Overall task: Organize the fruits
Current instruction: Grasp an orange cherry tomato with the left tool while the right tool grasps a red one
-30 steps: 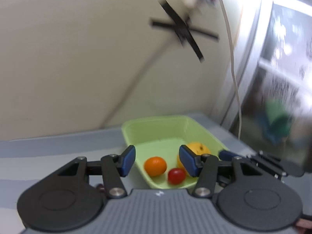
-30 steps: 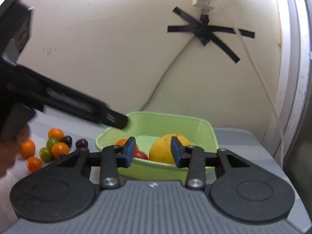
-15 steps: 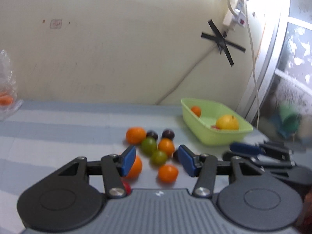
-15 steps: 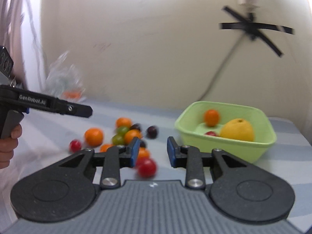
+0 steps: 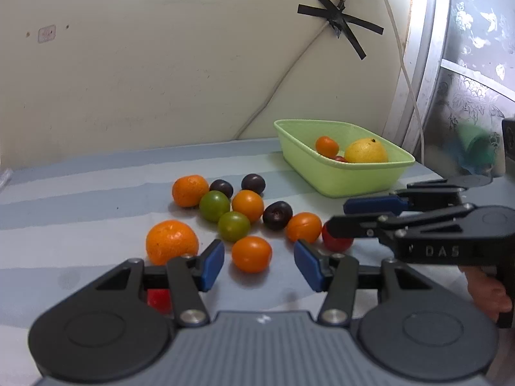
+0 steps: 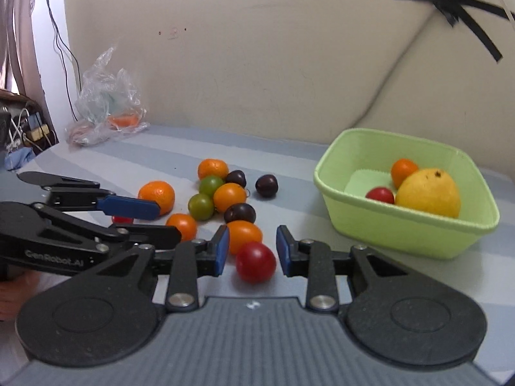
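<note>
A light green basket (image 5: 341,177) (image 6: 402,234) holds a big yellow fruit (image 6: 429,193), a small orange (image 6: 404,169) and a red tomato (image 6: 379,194). Left of it lies a loose pile of mandarins, green and orange tomatoes and dark plums (image 5: 238,212). My left gripper (image 5: 259,267) (image 6: 164,223) is open, low over the table, with an orange tomato (image 5: 251,254) just ahead of its pads. My right gripper (image 6: 252,252) (image 5: 338,217) is open around a red tomato (image 6: 256,262) on the table; a gap shows beside the left pad. Another red tomato (image 5: 159,299) peeks from under the left gripper.
A crumpled plastic bag (image 6: 106,106) lies at the far left against the wall. A cable taped with black strips (image 5: 341,22) runs down the wall behind the basket. A window frame (image 5: 428,64) stands at the right. A person's hand (image 5: 486,292) holds the right gripper.
Both views swung left from the basket to the fruit pile. The left gripper sank toward the orange tomato. The right gripper's jaws narrowed and now have the red tomato between them.
</note>
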A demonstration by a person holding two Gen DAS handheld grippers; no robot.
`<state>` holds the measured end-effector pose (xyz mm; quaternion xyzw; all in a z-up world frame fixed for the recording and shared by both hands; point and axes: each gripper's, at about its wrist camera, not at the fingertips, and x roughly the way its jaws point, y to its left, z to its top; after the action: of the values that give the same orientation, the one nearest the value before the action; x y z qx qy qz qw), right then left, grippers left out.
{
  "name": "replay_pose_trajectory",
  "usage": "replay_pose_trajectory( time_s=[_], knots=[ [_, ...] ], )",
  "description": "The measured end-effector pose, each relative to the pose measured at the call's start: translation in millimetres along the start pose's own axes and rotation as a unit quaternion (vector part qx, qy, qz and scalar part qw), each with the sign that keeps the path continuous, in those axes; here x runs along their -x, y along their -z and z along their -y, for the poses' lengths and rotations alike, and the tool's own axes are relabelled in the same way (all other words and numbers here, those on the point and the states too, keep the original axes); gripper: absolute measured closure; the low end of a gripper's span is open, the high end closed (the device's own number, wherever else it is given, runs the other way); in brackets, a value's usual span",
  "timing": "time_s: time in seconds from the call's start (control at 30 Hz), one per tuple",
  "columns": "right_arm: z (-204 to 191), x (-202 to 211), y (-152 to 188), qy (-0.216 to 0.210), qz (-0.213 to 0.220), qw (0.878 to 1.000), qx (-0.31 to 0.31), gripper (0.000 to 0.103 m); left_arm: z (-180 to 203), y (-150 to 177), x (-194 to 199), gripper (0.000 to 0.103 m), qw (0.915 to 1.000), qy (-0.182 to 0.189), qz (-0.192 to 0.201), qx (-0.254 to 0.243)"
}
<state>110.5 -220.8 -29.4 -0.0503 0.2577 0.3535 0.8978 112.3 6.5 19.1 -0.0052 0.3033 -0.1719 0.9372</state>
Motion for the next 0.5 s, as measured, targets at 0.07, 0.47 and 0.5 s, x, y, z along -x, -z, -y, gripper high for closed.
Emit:
replay_pose_trajectory(
  time_s=[0.07,0.47,0.5],
  knots=[
    [-1,2,2,0.001,-0.003,1.000,0.005,0.068,4,-4,3,0.054,0.9999,0.006,0.011,-0.009],
    [-2,11,17,0.053,-0.017,0.996,0.066,0.072,38,-22,-35,0.054,0.9978,0.016,-0.030,-0.056],
    [1,17,20,0.059,-0.014,0.996,0.065,0.072,41,-23,-39,0.054,0.9977,0.019,-0.037,-0.055]
  ],
)
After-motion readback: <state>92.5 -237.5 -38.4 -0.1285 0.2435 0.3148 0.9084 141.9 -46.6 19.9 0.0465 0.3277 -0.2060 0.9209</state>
